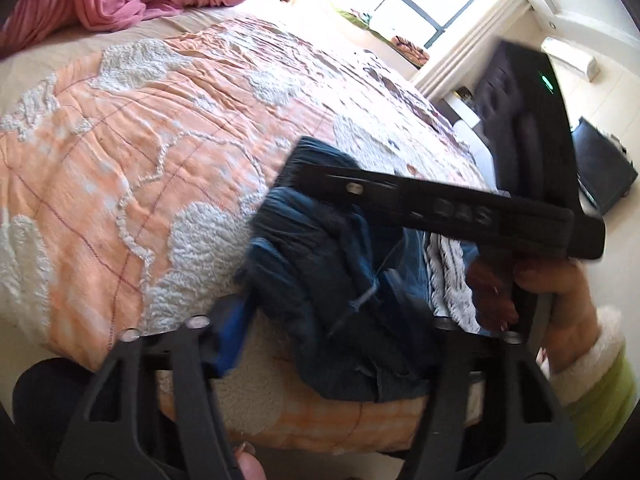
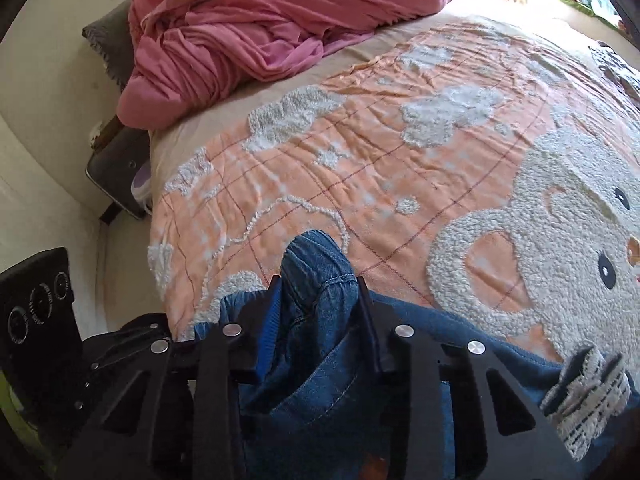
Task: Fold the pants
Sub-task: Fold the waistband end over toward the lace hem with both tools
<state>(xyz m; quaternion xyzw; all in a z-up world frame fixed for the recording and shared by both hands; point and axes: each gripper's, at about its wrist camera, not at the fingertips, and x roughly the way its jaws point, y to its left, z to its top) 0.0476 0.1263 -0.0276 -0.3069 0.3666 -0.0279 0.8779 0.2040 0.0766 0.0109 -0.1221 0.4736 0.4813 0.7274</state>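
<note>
While the blue denim pants (image 2: pixel 316 320) lie bunched at the bed's near edge on the peach quilted bedspread (image 2: pixel 400 152), the left gripper (image 1: pixel 332 320) and right gripper (image 2: pixel 318 292) each pinch a fold between narrowed fingers.

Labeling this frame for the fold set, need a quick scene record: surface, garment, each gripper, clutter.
surface: bedspread, orange with white tufted figures
garment: blue denim pants, bunched at the near bed edge
right gripper: pinching a raised fold of the pants
left gripper: pants between its fingers; contact unclear
clutter: pink blanket heaped at the far end
fold status: not yet flat or folded
</note>
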